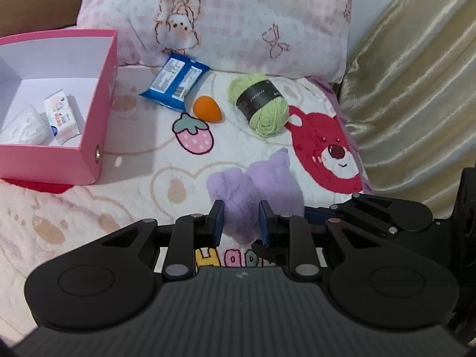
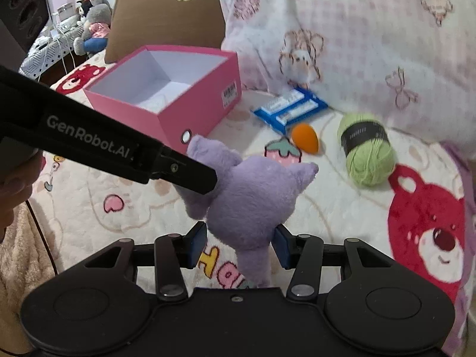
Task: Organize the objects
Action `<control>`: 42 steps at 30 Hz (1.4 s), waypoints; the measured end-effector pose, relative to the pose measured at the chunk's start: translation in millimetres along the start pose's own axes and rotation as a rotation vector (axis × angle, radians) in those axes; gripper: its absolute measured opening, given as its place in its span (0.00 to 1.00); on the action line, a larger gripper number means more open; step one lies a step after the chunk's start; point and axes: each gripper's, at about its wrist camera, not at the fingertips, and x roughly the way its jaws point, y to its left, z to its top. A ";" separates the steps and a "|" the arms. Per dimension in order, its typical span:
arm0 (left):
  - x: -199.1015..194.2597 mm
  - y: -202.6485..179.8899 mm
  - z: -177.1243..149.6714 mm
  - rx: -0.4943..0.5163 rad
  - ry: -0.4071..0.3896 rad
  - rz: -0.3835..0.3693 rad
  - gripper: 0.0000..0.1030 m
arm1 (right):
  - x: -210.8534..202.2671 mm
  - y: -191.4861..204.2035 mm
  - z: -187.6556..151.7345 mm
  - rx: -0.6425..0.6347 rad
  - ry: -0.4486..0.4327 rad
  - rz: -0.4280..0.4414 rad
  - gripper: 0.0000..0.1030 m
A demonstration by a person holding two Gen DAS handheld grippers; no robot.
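Both my grippers, left and right, clamp the purple plush. Pink box lies ahead-left, nearer my left gripper.

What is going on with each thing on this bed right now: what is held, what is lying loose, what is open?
Purple plush toy: gripped by both grippers, lifted off the blanket.
Left gripper: shut on the toy.
Right gripper: shut on the toy's lower part.
Pink box: open, no lid, two white packets inside.
Blue packet: lying loose.
Orange sponge: lying loose.
Green yarn ball: lying loose, still banded.
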 end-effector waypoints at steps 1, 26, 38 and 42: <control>-4.9 1.0 0.7 -0.002 -0.008 0.003 0.21 | -4.2 2.9 2.5 -0.011 -0.008 0.001 0.52; -109.6 71.6 -2.3 -0.069 -0.182 0.104 0.24 | -14.3 88.0 64.2 -0.121 -0.174 0.106 0.52; -104.2 122.2 52.2 -0.109 -0.200 0.095 0.24 | 13.3 109.8 137.1 -0.272 -0.143 -0.003 0.48; -100.4 143.4 80.0 -0.143 -0.208 0.081 0.24 | 21.2 108.7 170.8 -0.297 -0.127 -0.009 0.43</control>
